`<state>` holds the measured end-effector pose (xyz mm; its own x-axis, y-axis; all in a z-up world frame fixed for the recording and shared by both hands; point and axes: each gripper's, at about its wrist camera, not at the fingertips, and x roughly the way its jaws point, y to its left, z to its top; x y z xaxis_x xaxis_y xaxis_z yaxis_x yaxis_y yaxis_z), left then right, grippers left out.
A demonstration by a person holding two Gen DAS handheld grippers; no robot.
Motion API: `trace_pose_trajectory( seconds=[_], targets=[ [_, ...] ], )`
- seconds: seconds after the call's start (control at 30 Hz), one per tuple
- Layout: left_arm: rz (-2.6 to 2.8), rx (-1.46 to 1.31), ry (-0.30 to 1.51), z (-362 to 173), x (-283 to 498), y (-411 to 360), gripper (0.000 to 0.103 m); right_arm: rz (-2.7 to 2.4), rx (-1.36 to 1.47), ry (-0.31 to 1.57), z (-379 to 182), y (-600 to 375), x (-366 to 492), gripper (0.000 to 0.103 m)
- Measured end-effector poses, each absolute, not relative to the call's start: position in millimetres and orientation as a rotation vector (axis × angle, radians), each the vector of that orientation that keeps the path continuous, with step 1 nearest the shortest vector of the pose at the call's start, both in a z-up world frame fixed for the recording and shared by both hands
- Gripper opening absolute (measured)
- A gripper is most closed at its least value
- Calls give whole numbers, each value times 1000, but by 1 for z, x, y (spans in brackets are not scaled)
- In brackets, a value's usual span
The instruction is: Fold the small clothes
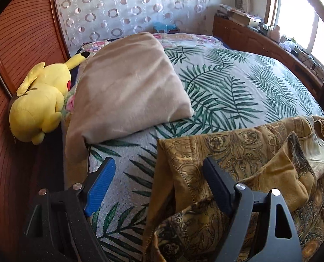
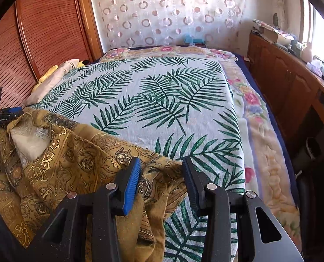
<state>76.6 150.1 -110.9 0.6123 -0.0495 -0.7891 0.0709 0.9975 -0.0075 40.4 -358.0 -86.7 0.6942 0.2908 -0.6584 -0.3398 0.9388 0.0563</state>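
Note:
A mustard-gold shirt with a dark ornate print [image 1: 244, 150] lies crumpled on the near part of the bed, its pale lining showing at the collar [image 2: 31, 139]. My left gripper [image 1: 158, 161] stands wide open over the shirt's left edge; the hem runs between its blue-padded fingers [image 1: 101, 183] and neither pad presses on it. My right gripper [image 2: 162, 161] is open over the shirt's right corner, where loose cloth lies between the pads without being pinched. The left gripper [image 2: 5, 113] also shows at the left rim of the right wrist view, with part of a hand.
The bed carries a white spread with green palm leaves [image 2: 162, 87] over a floral blanket [image 2: 260, 118]. A beige pillow [image 1: 129, 87] and a yellow plush toy [image 1: 42, 100] lie by the slatted wooden wardrobe [image 1: 20, 43]. A cluttered wooden cabinet [image 2: 282, 83] lines the window side.

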Motion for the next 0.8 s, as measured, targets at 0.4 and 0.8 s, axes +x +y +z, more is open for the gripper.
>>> trace_pose_trajectory(
  seconds=[0.4,0.8],
  targets=[
    [-70,-10,916,-119,79,153,84,339,-131,716,-85,-343,37,49],
    [-67,13,932,-117,81,151,85,300,-51,774,-98,-364,51,75]
  ],
)
